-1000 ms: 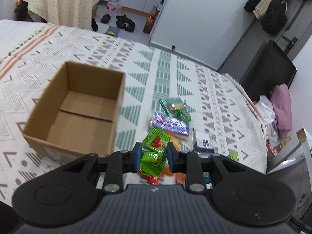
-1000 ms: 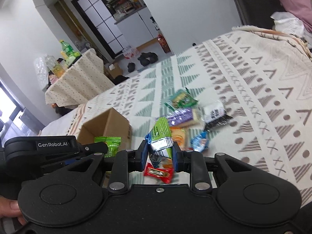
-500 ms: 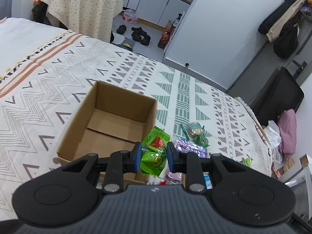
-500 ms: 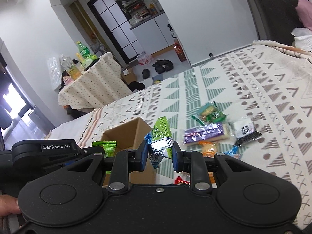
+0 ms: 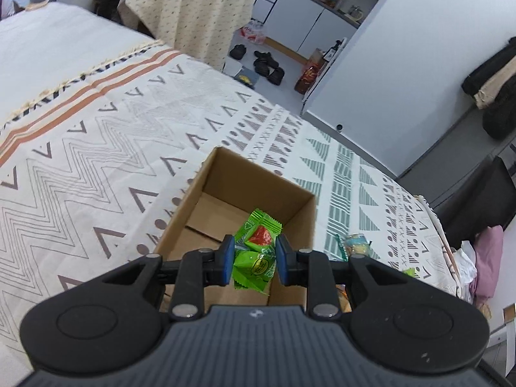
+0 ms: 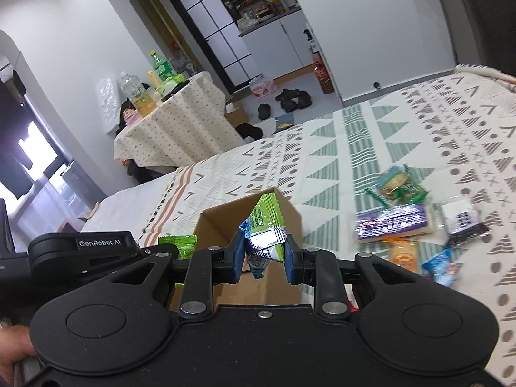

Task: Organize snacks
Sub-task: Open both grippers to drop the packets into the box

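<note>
Pinching a bright green snack packet (image 5: pixel 254 262), the left gripper (image 5: pixel 253 258) is hanging over the open cardboard box (image 5: pixel 206 190) on the patterned bedspread (image 5: pixel 96 148). Just to its right, the right gripper (image 6: pixel 264 254) is clamping a green and silver packet (image 6: pixel 266 225) by the box's near right corner, while more snacks, a purple bar (image 6: pixel 391 222) among them, are lying further right.
</note>
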A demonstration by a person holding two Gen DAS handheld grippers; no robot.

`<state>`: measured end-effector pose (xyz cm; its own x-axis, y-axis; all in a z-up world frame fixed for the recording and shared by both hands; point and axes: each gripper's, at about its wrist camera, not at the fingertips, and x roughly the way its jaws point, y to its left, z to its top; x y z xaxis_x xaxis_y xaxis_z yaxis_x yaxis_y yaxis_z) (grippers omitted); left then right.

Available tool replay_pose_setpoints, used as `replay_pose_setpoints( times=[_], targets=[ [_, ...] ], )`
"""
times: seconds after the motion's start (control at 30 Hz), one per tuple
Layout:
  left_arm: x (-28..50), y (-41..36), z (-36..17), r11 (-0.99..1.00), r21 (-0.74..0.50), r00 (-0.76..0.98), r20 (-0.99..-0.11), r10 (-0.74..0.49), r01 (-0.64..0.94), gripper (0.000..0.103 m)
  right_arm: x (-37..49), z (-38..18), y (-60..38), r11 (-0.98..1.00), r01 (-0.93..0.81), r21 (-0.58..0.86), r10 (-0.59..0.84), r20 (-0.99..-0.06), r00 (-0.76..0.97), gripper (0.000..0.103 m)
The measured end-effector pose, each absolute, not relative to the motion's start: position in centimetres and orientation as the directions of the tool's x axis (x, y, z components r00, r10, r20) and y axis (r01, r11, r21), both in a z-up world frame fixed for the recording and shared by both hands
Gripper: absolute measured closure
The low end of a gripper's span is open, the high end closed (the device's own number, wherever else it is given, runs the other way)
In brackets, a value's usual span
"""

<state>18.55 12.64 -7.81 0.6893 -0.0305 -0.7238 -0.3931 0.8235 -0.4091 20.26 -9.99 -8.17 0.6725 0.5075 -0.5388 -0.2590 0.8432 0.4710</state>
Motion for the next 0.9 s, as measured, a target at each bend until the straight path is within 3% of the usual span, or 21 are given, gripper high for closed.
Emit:
replay_pose_setpoints(
  times=[0.47, 0.6, 0.67, 0.8, 0.9],
  targets=[
    [19.3, 14.8, -9.9, 0.807, -0.357, 0.638, -0.769, 0.032, -0.470, 0.073, 22.0, -9.9, -4.6, 0.812, -0.307, 0.497, 0.567, -0.548, 0.615, 0.078],
    [18.6, 15.3, -9.5, 0.797, -0.361, 0.639, -0.768, 0.041, -0.485, 0.054, 22.1, -9.9, -4.3, 0.808, -0.312, 0.499, 0.572, -0.543, 0.614, 0.078],
    [18.3, 15.3, -9.3, 0.793, -0.361, 0.635, -0.771, 0.043, -0.491, 0.050, 22.0, -9.8, -4.2, 0.804, -0.324, 0.498, 0.580, -0.539, 0.611, 0.077],
    [17.9, 15.0, -8.9, 0.795, -0.348, 0.628, -0.777, 0.052, -0.497, 0.038, 22.0, -9.5, -4.7, 0.812, -0.306, 0.497, 0.566, -0.543, 0.620, 0.066],
    [17.4, 14.5, -8.5, 0.798, -0.341, 0.622, -0.781, 0.053, -0.497, 0.026, 21.6, -8.9, -6.2, 0.812, -0.291, 0.505, 0.558, -0.529, 0.639, 0.051]
  ],
)
